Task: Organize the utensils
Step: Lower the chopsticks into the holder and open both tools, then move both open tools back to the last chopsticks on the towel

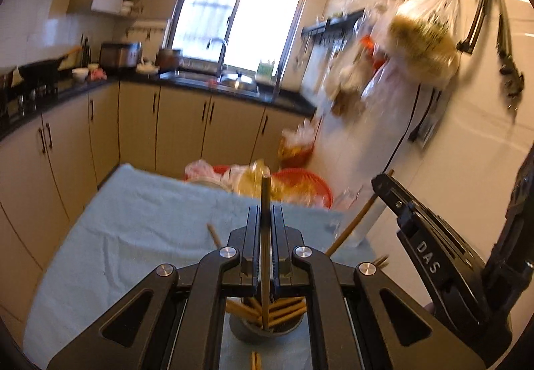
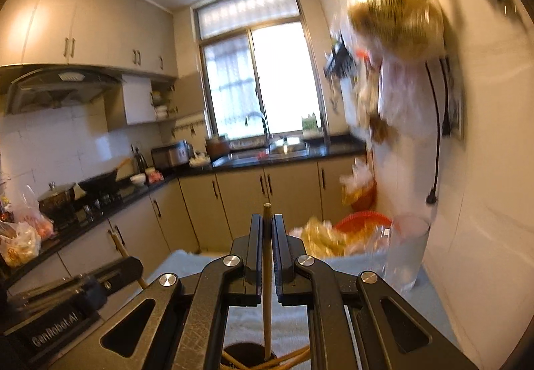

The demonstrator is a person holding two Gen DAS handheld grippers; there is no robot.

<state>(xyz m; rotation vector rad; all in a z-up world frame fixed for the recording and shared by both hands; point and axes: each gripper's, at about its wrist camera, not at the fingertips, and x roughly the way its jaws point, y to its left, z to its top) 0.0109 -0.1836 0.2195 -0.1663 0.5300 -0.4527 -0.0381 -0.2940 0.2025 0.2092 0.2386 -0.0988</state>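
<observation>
My left gripper [image 1: 266, 216] is shut on a wooden chopstick [image 1: 265, 256] held upright, its lower end in a grey cup [image 1: 267, 328] that holds several chopsticks. My right gripper [image 2: 267, 226] is shut on another chopstick [image 2: 267, 290], its lower end in the dark holder [image 2: 248, 355] below. The right gripper also shows at the right of the left wrist view [image 1: 383, 181], with its chopstick [image 1: 353, 223] slanting down. The left gripper shows at the lower left of the right wrist view [image 2: 130, 264]. Loose chopsticks [image 1: 213, 234] lie on the blue cloth [image 1: 133, 219].
A clear glass [image 2: 405, 256] stands on the cloth near the white wall. Red baskets with plastic bags [image 1: 293, 186] sit past the table's far edge. Bags hang on wall hooks [image 1: 420, 32]. Cabinets and a black counter [image 1: 200, 86] run along the left and back.
</observation>
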